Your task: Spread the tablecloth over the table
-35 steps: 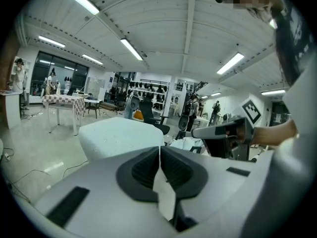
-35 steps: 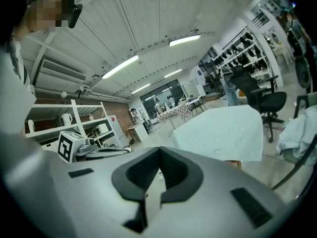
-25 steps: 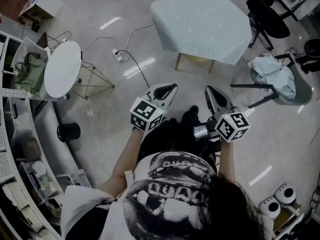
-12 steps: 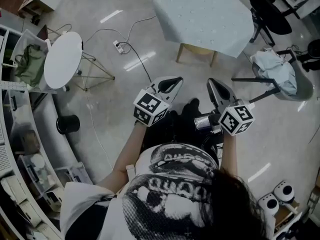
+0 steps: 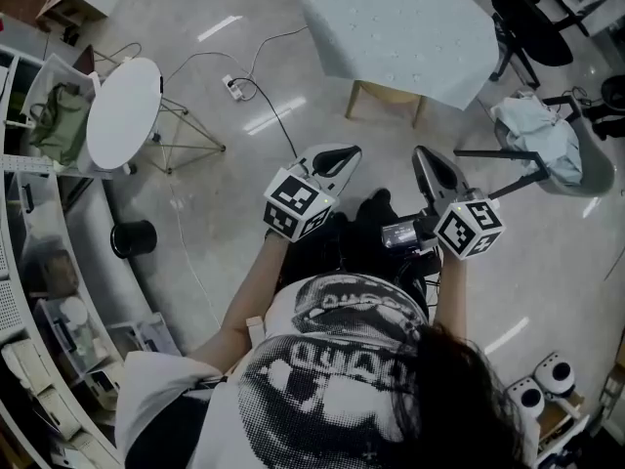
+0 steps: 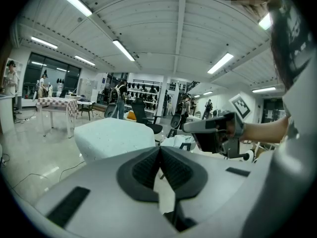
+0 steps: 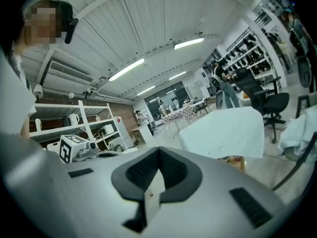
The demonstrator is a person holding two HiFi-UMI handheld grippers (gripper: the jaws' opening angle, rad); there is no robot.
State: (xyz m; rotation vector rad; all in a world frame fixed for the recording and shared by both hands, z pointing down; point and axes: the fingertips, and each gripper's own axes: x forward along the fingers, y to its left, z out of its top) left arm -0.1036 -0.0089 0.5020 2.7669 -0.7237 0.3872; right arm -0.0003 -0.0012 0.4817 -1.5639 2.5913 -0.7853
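A: Pale-blue tablecloth (image 5: pixel 395 22) drapes the far table (image 5: pixel 353 100). Handling?
B: Soft, light, I judge; I'd pinch a hanging corner. Left gripper (image 6: pixel 159 155), right gripper (image 7: pixel 158 155): jaws pressed together, empty.

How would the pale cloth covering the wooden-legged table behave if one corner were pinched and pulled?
Probably floppy: the tablecloth lies flat and droops past the edges of the table, so a pinched corner would likely lift alone. It looks thin, so it is probably light for its size. Nothing rests on it, so a pull might slide the whole sheet.
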